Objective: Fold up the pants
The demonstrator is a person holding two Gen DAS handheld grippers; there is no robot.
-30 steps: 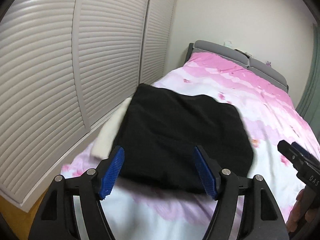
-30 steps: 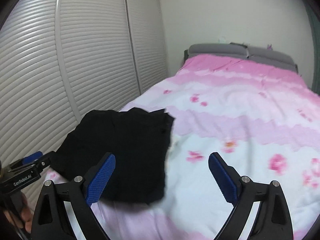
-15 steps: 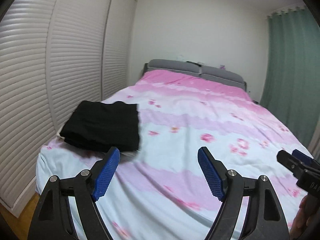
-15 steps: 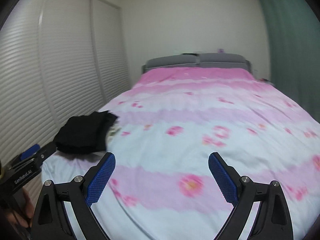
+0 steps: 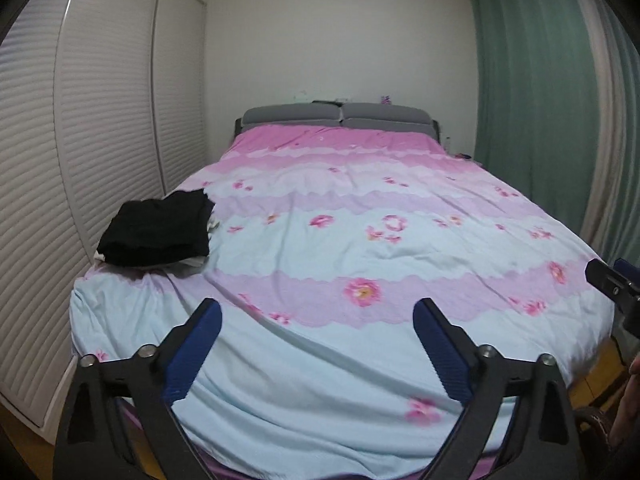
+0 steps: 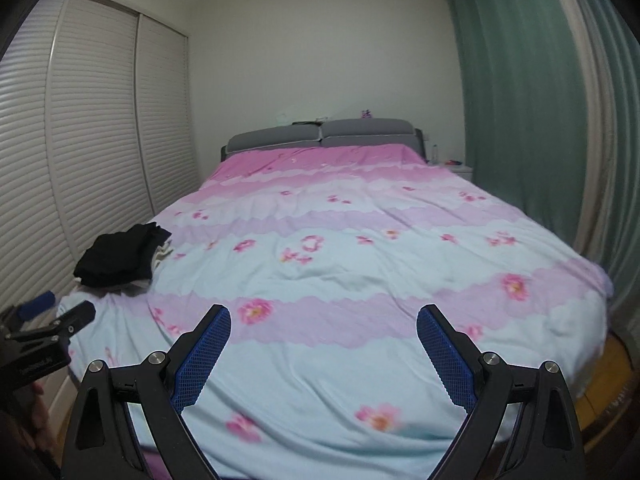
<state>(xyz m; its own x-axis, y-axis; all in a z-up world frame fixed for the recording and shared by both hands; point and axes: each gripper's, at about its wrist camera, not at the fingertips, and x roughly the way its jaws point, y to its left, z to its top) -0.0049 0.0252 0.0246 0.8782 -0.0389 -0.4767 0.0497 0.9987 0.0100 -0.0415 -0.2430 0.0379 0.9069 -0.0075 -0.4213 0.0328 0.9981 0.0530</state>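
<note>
Pants (image 5: pixel 158 230) look folded and stacked at the bed's (image 5: pixel 360 360) left edge near the closet doors (image 5: pixel 100 140), both the left claw (image 5: pixel 316 344) and right claw (image 6: pixel 324 352) wide and empty, so honestly the only risk is that loose stack slumping off the side.

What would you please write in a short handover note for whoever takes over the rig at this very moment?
Left gripper: open, holding nothing, above the foot of the bed.
Right gripper: open, holding nothing, also above the foot of the bed.
Pants: black, folded into a compact stack near the bed's left edge, beside the louvered wardrobe doors; some light fabric peeks out under them.
Done: the fold looks complete and the pants are set down, free of both grippers.
Left: nothing obvious; no other loose garment shows on the floral duvet. Perhaps check the stack's edges for neatness.
</note>
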